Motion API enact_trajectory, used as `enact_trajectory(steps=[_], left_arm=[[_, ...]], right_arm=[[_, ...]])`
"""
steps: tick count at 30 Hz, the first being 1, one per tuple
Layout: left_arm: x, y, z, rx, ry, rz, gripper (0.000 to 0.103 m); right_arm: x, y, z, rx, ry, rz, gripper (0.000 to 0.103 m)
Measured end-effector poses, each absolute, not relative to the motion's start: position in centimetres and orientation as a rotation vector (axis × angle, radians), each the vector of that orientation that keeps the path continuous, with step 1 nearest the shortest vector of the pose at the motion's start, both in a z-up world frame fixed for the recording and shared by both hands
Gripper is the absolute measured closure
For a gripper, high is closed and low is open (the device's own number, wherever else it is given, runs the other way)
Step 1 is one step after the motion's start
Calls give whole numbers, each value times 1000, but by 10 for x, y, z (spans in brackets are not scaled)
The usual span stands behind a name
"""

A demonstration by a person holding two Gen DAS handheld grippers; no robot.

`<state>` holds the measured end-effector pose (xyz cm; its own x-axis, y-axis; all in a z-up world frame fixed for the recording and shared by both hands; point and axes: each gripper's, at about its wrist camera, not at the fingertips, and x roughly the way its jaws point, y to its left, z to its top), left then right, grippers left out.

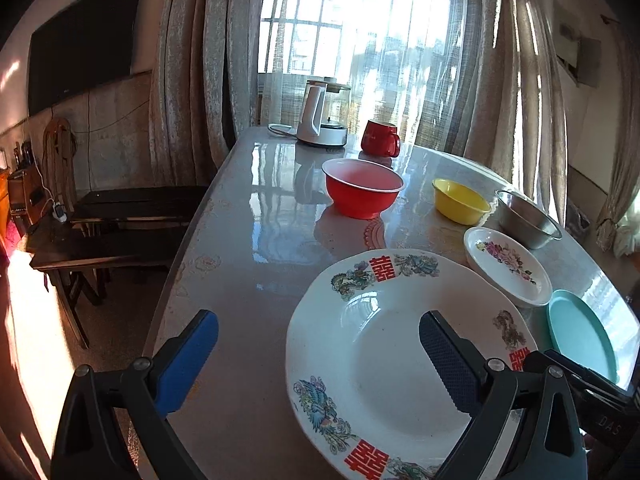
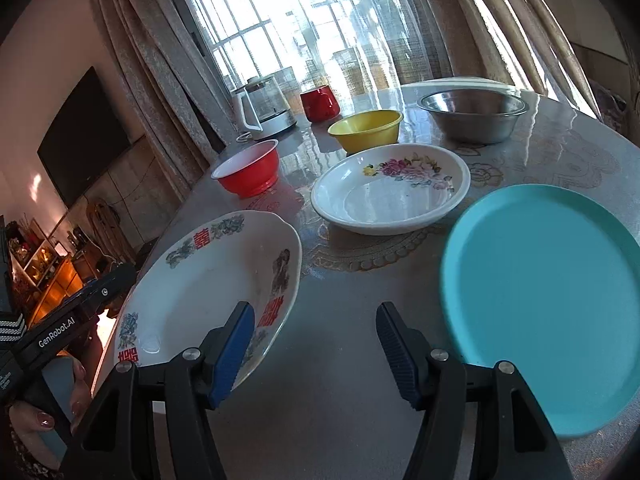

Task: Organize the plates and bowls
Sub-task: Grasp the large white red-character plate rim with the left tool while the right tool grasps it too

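Left claw wide open and empty, one finger above the big dragon plate, right claw partly open, empty, over bare bench between that plate and the teal plate

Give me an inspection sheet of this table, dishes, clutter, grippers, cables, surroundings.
Surface: glossy table, patterned cover, sun glare.
Job's things: big white plate, flowered dish, teal plate, red bowl, yellow bowl, steel bowl; all separate, unstacked.
Clutter: kettle, red mug at far end.
Grippers: left gripper open, fingers astride the big plate's rim; right gripper open over bare table, nothing held.
Cables: kettle cord on table.
Surroundings: curtained window, dark bench.
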<state>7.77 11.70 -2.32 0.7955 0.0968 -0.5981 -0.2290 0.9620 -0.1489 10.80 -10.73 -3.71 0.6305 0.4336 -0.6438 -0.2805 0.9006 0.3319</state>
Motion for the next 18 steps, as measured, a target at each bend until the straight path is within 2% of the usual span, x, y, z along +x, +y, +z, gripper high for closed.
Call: enact_trajectory(steps=[2, 6, 9, 11, 13, 16, 18], left_arm=[[80, 121, -28, -243, 636, 168, 7], [84, 123, -29, -264, 631, 148, 7], [91, 125, -33, -275, 656, 122, 19], [96, 126, -36, -291, 681, 102, 28], [100, 128, -39, -311, 702, 81, 33], [104, 129, -42, -335, 722, 50, 41], [107, 129, -44, -343, 741, 29, 46]], right_arm=[[113, -104, -42, 232, 803, 429, 39], [122, -98, -47, 273, 811, 457, 39], [129, -94, -49, 303, 838, 491, 39], [131, -91, -48, 313, 842, 519, 44], [133, -87, -48, 308, 852, 535, 48], [137, -80, -51, 312, 881, 570, 65], [140, -77, -53, 320, 897, 568, 66]])
